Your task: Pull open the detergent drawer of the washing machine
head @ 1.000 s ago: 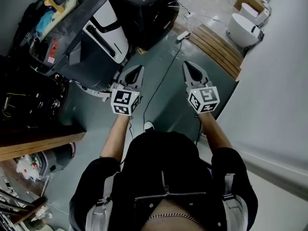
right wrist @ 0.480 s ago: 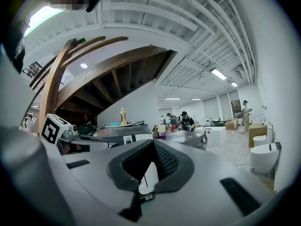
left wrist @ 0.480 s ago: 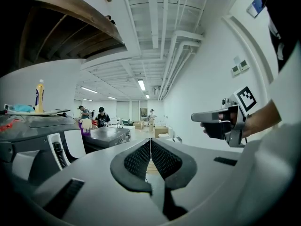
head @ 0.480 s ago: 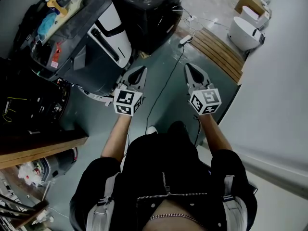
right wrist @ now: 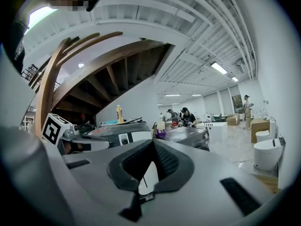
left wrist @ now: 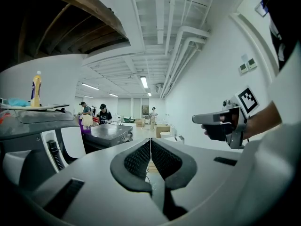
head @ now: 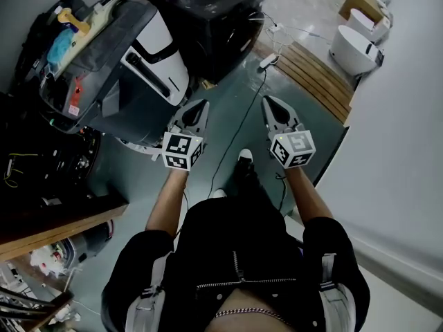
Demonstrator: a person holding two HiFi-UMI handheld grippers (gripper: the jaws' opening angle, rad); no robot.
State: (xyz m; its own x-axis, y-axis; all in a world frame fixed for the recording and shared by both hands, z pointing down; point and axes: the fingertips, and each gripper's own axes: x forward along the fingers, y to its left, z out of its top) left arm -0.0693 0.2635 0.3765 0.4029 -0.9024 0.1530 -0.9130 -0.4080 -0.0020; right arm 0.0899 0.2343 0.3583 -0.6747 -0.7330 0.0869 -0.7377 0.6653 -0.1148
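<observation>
Grey and white, the washing machine (head: 138,61) stands ahead of the person and to the left, with a yellow bottle (head: 69,17) and a blue cloth (head: 59,47) on its top. I cannot make out its detergent drawer in any view. Both grippers are held out side by side over the grey-green floor (head: 228,81), apart from the machine. The left gripper (head: 201,105) is the nearer one, close to the machine's lower corner but not touching it. Its jaws are closed together with nothing between them. The right gripper (head: 267,101) also has its jaws closed and holds nothing. A thin black cable (head: 235,122) runs on the floor between the two grippers.
</observation>
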